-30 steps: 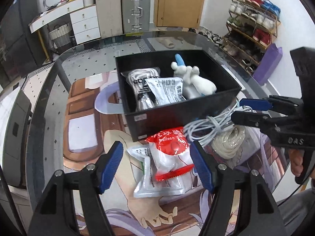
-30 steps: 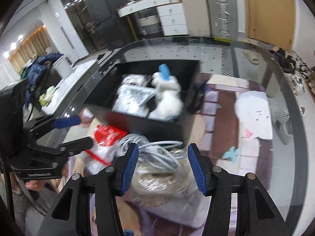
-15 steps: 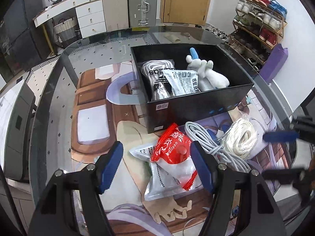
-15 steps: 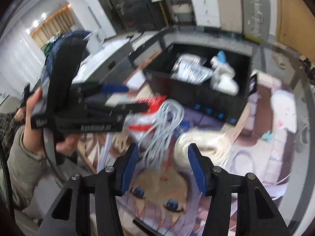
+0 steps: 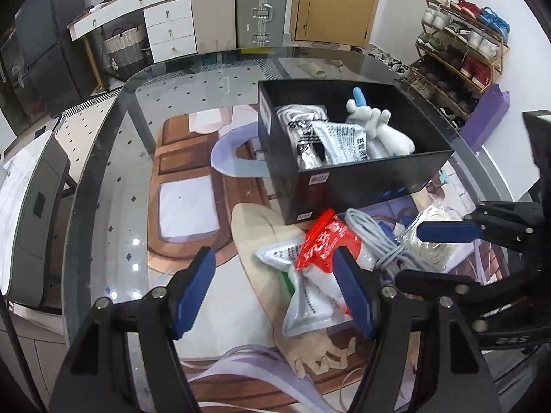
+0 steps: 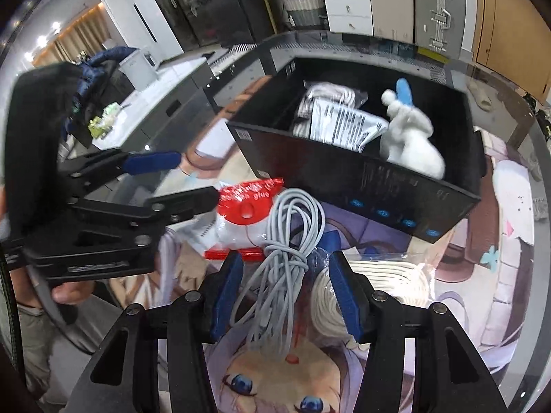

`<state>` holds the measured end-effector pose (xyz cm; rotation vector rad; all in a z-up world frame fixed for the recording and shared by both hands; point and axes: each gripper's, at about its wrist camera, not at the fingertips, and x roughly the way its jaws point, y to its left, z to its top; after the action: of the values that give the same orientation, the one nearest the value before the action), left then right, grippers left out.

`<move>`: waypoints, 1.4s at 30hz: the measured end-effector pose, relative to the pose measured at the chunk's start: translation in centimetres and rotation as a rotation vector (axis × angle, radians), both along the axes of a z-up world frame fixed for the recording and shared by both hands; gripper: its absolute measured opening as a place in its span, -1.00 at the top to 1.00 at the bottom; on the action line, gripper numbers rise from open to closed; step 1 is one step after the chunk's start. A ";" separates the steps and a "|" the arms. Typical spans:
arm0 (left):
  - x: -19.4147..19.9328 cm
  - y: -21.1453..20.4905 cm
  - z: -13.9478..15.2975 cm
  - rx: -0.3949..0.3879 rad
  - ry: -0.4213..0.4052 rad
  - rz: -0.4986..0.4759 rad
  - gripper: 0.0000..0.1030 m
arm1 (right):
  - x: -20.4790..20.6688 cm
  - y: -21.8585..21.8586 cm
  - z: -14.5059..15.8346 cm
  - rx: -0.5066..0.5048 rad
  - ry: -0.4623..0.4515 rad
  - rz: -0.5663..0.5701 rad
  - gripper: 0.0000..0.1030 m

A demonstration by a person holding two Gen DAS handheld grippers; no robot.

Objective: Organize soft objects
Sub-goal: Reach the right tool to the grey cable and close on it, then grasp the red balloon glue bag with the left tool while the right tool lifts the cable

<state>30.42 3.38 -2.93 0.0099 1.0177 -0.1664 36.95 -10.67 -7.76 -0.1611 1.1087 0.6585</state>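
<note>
A black box (image 5: 365, 186) on the glass table holds a white plush toy (image 5: 382, 134) and silver printed bags (image 5: 341, 143). In front of it lie a red-and-white balloon bag (image 5: 320, 251), a grey cable bundle (image 6: 292, 251) and a bagged white rope coil (image 6: 389, 285). My left gripper (image 5: 272, 289) is open and empty, low over the mat with its right finger beside the red bag. My right gripper (image 6: 286, 296) is open and straddles the grey cable bundle. It also shows in the left wrist view (image 5: 430, 254), over the cable and rope.
An anime-print mat (image 5: 193, 206) covers the glass table (image 5: 103, 158). Behind it stand suitcases (image 5: 261, 7), a white drawer unit (image 5: 168, 24) and a shoe rack (image 5: 461, 44). A grey counter (image 5: 31, 206) lies to the left.
My right gripper has swung back in over the pile and now straddles the grey cable. My left gripper has shifted left, so the red bag sits at its right finger.
</note>
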 end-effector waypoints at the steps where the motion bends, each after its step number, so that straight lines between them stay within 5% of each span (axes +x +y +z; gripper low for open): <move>1: 0.0 0.0 0.0 0.000 -0.001 0.000 -0.37 | 0.1 0.3 -0.5 -0.001 0.003 0.010 -0.04; 3: -0.1 0.0 0.0 0.000 -0.008 -0.003 -0.37 | 0.0 0.7 -1.0 -0.012 -0.007 0.021 0.04; 5: -0.3 -0.2 0.0 -0.003 -0.014 -0.014 -0.37 | 0.3 0.6 -1.0 -0.017 0.010 0.020 0.44; 15: -0.7 -3.3 -0.4 0.032 -0.025 -0.074 -0.38 | -0.6 -3.3 1.7 -0.019 -0.067 -0.018 0.44; 38: 2.1 -8.2 -3.1 0.111 0.010 -0.057 -0.39 | -1.3 -6.3 1.3 -0.029 -0.036 -0.020 0.44; 42: 1.9 -8.1 -3.0 0.093 0.019 -0.082 -0.19 | -1.1 -6.1 1.2 -0.026 -0.036 -0.024 0.44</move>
<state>32.37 -4.75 -5.91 0.1349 1.0434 -0.1943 35.84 -16.77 -6.56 -0.1810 1.0836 0.6176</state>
